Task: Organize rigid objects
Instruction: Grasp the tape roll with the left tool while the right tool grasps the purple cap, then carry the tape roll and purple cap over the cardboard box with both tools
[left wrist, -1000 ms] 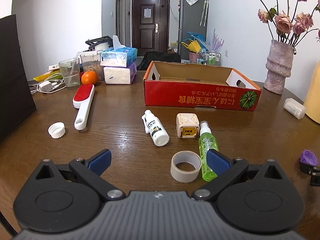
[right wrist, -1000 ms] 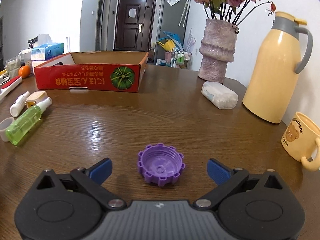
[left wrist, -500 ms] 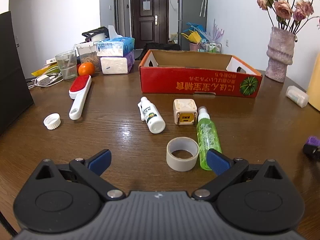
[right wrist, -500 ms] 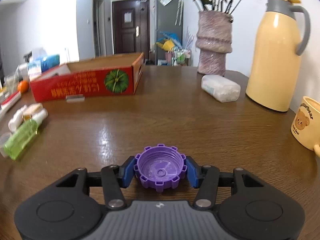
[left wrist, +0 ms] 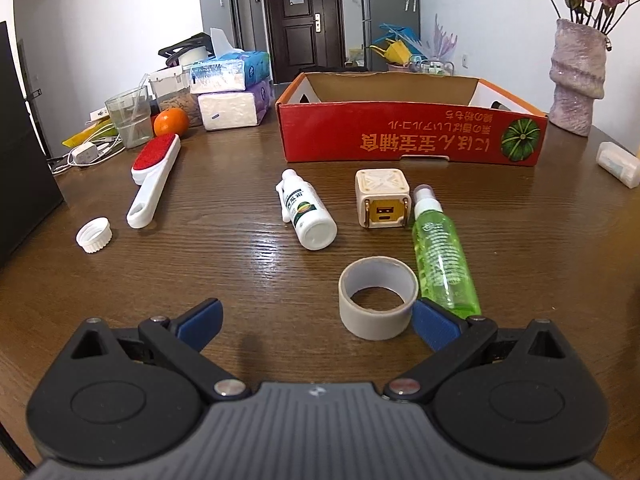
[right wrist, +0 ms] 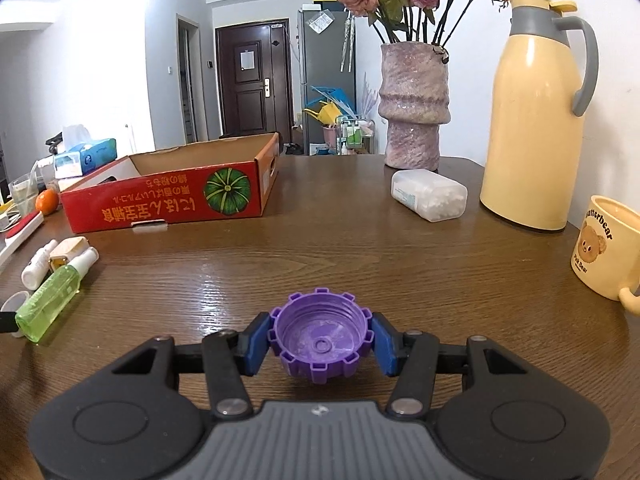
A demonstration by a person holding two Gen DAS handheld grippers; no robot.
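Note:
My right gripper (right wrist: 320, 342) is shut on a purple notched bottle cap (right wrist: 320, 340) and holds it above the table. My left gripper (left wrist: 316, 320) is open and empty, low over the table. A grey tape roll (left wrist: 378, 297) lies just inside its right finger. Beyond it lie a green spray bottle (left wrist: 442, 256), a beige cube charger (left wrist: 382, 198), a white bottle (left wrist: 306, 210), a white cap (left wrist: 94, 234) and a red lint brush (left wrist: 154, 176). The open red cardboard box (left wrist: 408, 140) stands behind them and also shows in the right wrist view (right wrist: 168, 200).
A stone vase (right wrist: 414, 108) with roses, a yellow thermos (right wrist: 536, 120), a bear mug (right wrist: 604, 254) and a clear plastic box (right wrist: 430, 194) stand at the right. Tissue packs (left wrist: 232, 92), a glass (left wrist: 130, 116), an orange (left wrist: 171, 121) and a charger cable (left wrist: 86, 154) crowd the far left.
My right gripper closed on the purple cap and lifted it off the table. My left gripper rose and drew back slightly, staying open.

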